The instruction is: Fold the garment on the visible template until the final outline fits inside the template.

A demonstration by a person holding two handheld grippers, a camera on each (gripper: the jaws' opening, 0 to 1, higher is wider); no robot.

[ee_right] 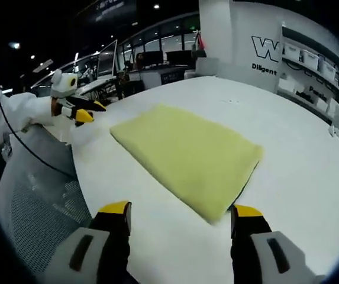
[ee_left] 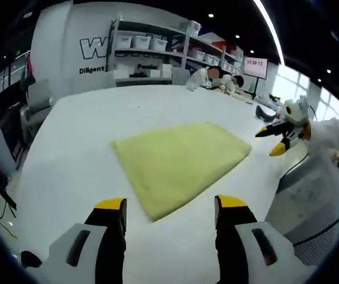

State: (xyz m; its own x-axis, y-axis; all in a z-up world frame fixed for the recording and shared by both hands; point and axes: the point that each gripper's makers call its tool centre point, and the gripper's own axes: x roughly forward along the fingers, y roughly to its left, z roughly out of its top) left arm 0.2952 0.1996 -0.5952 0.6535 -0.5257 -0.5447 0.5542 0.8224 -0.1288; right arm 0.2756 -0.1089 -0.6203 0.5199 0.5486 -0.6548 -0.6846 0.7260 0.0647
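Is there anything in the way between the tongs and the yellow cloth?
Nothing visible is. Only bare white table lies between the left tongs and the yellow cloth, and the same goes for the right tongs. Both tongs are open and empty.

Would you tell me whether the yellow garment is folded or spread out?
Folded: the yellow garment lies as a flat compact rectangle on the white table, layered at one edge.

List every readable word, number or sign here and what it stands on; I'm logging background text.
"W": large letter on the white wall, cut off by the shelves.
"Diligent": small print below it on that wall, also cut off.
Screen: digits too blurred to read.
Shelf-edge print in the right gripper view: too blurred.
Yellow garment: no text.
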